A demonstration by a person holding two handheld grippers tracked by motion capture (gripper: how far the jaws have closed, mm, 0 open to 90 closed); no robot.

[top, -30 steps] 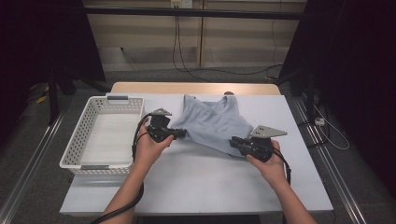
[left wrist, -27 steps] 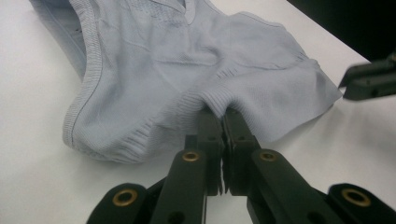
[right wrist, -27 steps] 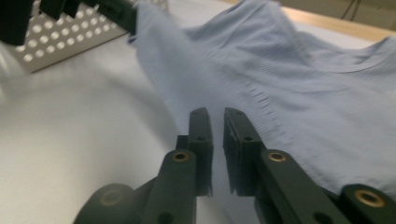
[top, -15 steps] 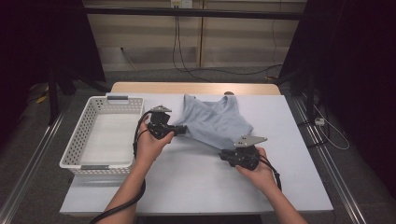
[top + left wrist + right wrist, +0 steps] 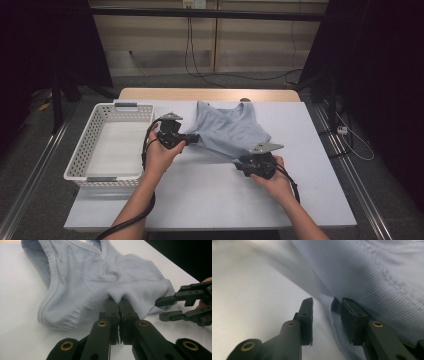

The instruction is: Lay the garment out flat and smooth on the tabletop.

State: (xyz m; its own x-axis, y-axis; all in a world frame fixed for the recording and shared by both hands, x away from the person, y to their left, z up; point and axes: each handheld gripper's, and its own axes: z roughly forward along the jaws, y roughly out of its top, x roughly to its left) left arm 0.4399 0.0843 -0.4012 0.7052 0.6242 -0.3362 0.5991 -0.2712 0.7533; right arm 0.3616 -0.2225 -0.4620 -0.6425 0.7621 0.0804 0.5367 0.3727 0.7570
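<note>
Table (image 5: 200, 200) first, since it's the biggest thing going: it's sitting under a white cover and taking up most of the high view. On its left side a white plastic basket (image 5: 80, 162) with slotted walls is resting, nothing lying inside it as far as the high view is showing.

Next down in size, a light blue knit top (image 5: 227, 130) is lying spread out on the far middle of the table, neckline pointing away from the person, just to the right of the basket and apart from it. The near edge is getting bunched up where both tools are meeting it.

The left gripper (image 5: 119, 307) is pinching a fold of the top's ribbed hem (image 5: 75, 312), its jaws pressed together with the fabric puckering up right at the tips. In the high view the left hand (image 5: 160, 152) is holding it between the basket and the top.

The right gripper (image 5: 327, 307) is sitting at the top's near right corner with its jaws spread; they have just been opening. The cloth's edge is lying between them, but the pads aren't pressing on it. The right hand (image 5: 272, 175) is wrapping around it from below, with the grey plate (image 5: 266, 148) sticking up on top.
</note>
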